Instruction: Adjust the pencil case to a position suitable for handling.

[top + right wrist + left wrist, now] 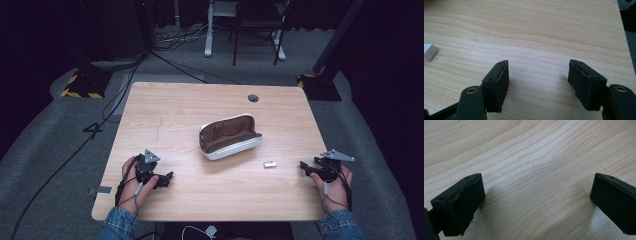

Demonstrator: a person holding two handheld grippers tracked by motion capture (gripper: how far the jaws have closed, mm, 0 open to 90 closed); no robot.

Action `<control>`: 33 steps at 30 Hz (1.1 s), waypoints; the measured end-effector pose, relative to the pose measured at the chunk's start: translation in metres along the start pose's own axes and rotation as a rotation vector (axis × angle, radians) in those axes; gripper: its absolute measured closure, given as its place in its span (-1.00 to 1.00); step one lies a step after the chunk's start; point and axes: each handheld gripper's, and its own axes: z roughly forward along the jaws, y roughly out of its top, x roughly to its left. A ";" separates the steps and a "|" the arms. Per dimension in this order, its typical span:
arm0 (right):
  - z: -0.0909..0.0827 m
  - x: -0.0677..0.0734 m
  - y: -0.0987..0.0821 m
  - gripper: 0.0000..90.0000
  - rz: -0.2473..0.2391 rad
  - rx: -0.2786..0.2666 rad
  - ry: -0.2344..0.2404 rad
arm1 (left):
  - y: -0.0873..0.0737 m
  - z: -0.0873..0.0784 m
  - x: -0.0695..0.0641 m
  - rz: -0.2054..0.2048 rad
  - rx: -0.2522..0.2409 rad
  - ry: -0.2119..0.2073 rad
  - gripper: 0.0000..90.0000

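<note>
Pale wood table (175,110). White pouch (230,136), brown lining, lies unzipped at frame centre. Small silvery block (270,164) just right of and below it, apart. Left gripper (167,177) rests lower left, jaws spread wide over bare wood. Right gripper (303,166) lower right, jaws also wide, holding nothing.

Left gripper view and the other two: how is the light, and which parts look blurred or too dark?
High view: the table is evenly lit, the surroundings fall nearly black, and the open pouch and small silver block look soft. Left gripper view: sharp wood grain, soft shadows beside the left gripper. Right gripper view: the right gripper casts faint shadows; the block at the left edge is blurred.
</note>
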 end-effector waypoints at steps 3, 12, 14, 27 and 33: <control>0.000 0.000 0.000 -0.27 -0.003 0.000 0.002 | 0.000 0.000 0.000 0.005 0.001 0.005 -1.00; -0.002 0.001 -0.001 -0.32 0.009 -0.003 0.011 | 0.001 0.001 0.000 0.007 0.002 0.002 -1.00; -0.003 0.002 -0.002 -0.31 0.024 0.003 0.028 | 0.001 0.001 0.000 0.005 0.001 0.000 -1.00; -0.019 0.027 0.009 -0.29 -0.052 0.003 0.101 | 0.004 0.003 -0.001 0.008 0.004 -0.006 -1.00; -0.023 0.038 0.015 -0.29 -0.075 -0.006 0.128 | 0.004 0.003 -0.001 0.008 0.004 -0.006 -1.00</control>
